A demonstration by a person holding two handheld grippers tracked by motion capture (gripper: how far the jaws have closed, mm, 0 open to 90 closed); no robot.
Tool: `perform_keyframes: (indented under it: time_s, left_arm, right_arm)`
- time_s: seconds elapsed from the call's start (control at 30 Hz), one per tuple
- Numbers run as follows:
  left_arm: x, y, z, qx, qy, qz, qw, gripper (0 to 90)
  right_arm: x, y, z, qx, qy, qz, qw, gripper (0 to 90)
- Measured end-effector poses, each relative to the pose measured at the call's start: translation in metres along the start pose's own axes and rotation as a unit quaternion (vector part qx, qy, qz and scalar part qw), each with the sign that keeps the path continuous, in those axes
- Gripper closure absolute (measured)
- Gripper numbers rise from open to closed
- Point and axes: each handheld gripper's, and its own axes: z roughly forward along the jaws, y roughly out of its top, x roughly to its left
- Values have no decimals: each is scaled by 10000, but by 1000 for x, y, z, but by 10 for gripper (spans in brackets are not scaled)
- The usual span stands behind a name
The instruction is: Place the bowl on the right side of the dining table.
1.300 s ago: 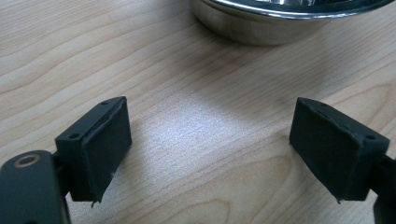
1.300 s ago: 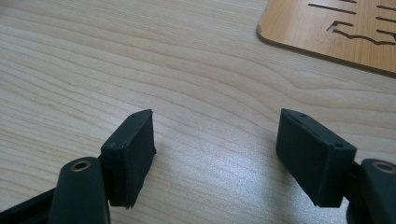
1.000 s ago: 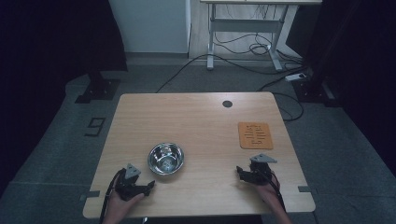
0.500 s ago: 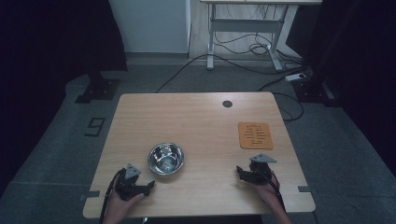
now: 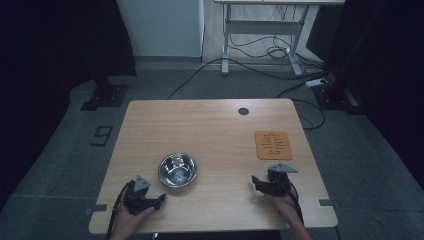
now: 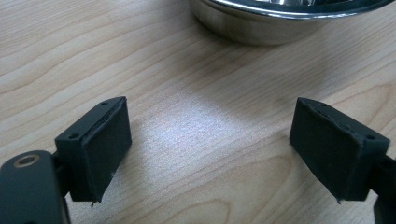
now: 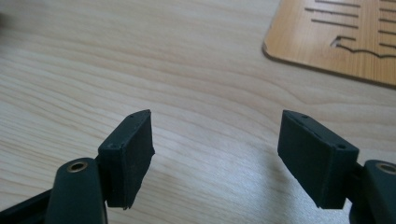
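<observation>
Both claws apart, bowl (image 5: 177, 169) apparently upright

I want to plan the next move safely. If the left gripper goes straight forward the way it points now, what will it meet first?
Most likely the steel bowl. In the left gripper view it sits straight ahead of the open jaws of the left gripper, with bare table between. How much table lies between is hard to judge.
</observation>
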Motion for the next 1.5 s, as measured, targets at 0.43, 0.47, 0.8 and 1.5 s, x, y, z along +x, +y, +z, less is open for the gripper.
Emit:
perform_keyframes:
  time_s: [0.43,0.47,0.8,1.5]
  left_arm:
    - [0,0,0,0,1,0,10000,124]
    - [0,0,0,0,1,0,10000,123]
    - [0,0,0,1,1,0,10000,124]
    - [0,0,0,0,2,-1,10000,123]
  right_arm:
    - [12,15,-14,-263,244,47,9993,264]
    - [12,15,-14,-263,244,47,9993,264]
    - [17,34,-21,-439,353,-6,9984,259]
    - [37,67,-17,-543,480,-110,9973,258]
